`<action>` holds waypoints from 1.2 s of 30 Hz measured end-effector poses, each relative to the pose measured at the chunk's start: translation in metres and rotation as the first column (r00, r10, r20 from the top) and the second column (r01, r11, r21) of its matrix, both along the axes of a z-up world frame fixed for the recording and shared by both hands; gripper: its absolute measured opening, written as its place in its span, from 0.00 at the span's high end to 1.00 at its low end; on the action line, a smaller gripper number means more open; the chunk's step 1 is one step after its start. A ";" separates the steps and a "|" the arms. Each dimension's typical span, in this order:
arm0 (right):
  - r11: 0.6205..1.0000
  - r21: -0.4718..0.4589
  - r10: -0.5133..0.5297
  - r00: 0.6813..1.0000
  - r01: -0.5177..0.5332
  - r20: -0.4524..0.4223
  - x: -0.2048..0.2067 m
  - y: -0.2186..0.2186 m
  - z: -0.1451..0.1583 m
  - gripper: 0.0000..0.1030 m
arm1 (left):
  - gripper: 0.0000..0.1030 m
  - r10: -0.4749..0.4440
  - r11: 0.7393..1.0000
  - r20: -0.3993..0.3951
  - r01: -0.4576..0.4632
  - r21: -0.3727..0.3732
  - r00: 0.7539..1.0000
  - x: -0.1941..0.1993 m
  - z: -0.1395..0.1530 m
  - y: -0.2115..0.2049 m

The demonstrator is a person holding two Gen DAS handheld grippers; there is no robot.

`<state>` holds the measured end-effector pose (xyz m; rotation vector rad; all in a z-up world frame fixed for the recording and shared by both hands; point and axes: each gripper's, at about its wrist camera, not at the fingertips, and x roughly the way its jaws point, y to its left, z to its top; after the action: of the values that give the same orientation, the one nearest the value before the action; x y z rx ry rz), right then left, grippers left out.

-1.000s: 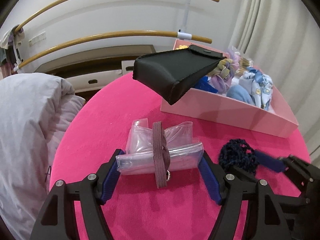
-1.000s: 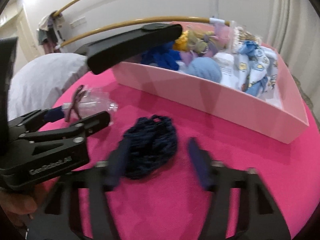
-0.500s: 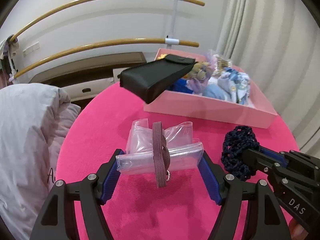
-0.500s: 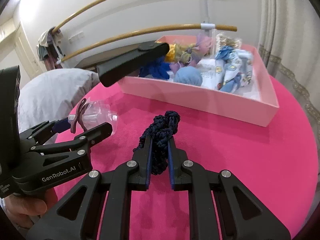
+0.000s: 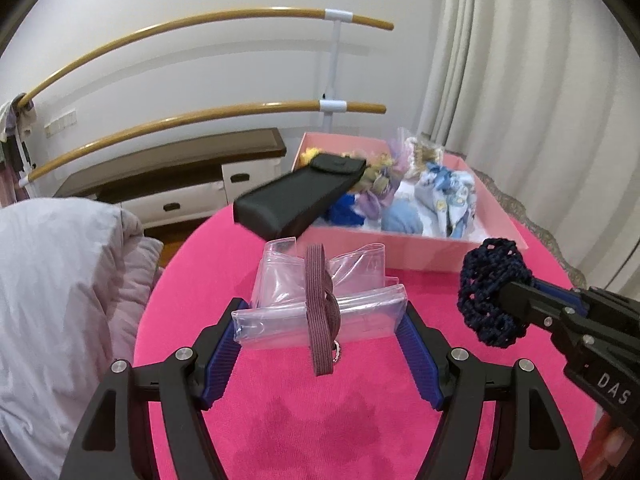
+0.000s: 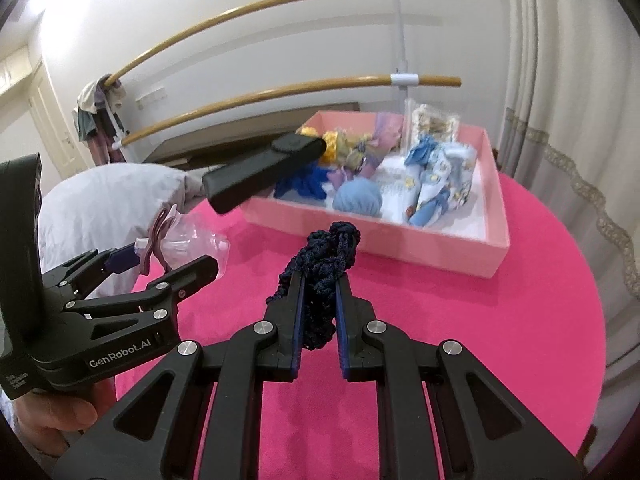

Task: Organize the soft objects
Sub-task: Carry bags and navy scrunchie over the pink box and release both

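My left gripper (image 5: 320, 324) is shut on a clear plastic pouch (image 5: 360, 312) wrapped with a brown elastic band (image 5: 320, 316), held above the pink table (image 5: 320, 420). It also shows in the right wrist view (image 6: 176, 248). My right gripper (image 6: 320, 300) is shut on a dark navy knitted scrunchie (image 6: 324, 256), lifted off the table; the scrunchie also shows in the left wrist view (image 5: 488, 292). A pink box (image 6: 440, 248) behind holds several soft fabric items (image 6: 436, 176).
A black case (image 5: 296, 200) leans over the box's near left corner. A grey quilt (image 5: 60, 300) lies left of the table. Wooden ballet bars (image 5: 200, 116) and a low cabinet (image 5: 180, 184) stand at the wall; curtains (image 5: 520, 80) hang on the right.
My right gripper closed on the navy scrunchie and lifted it off the table. Both grippers rose and pulled back from the box. The pouch stays in the left gripper.
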<state>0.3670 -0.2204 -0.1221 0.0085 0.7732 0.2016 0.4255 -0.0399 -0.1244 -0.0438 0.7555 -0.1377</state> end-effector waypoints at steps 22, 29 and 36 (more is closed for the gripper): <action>0.997 -0.052 -0.042 0.990 0.050 0.135 0.091 -0.024 0.091 0.87 | 0.32 -0.060 0.998 0.084 0.059 0.014 0.995 0.105 0.069 -0.025; 0.996 -0.048 -0.075 0.991 0.081 0.113 0.135 -0.034 0.089 0.87 | 0.32 -0.069 0.998 0.052 0.068 0.014 0.996 0.172 0.064 -0.037; 0.994 -0.047 -0.090 0.994 0.094 0.068 0.172 -0.041 0.073 0.87 | 0.32 -0.080 0.997 0.006 0.080 0.011 0.997 0.237 0.052 -0.051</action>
<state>0.5386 -0.2617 -0.0490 -0.0102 0.7099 0.0941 0.6622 -0.0913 -0.0724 -0.0027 0.7515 -0.2102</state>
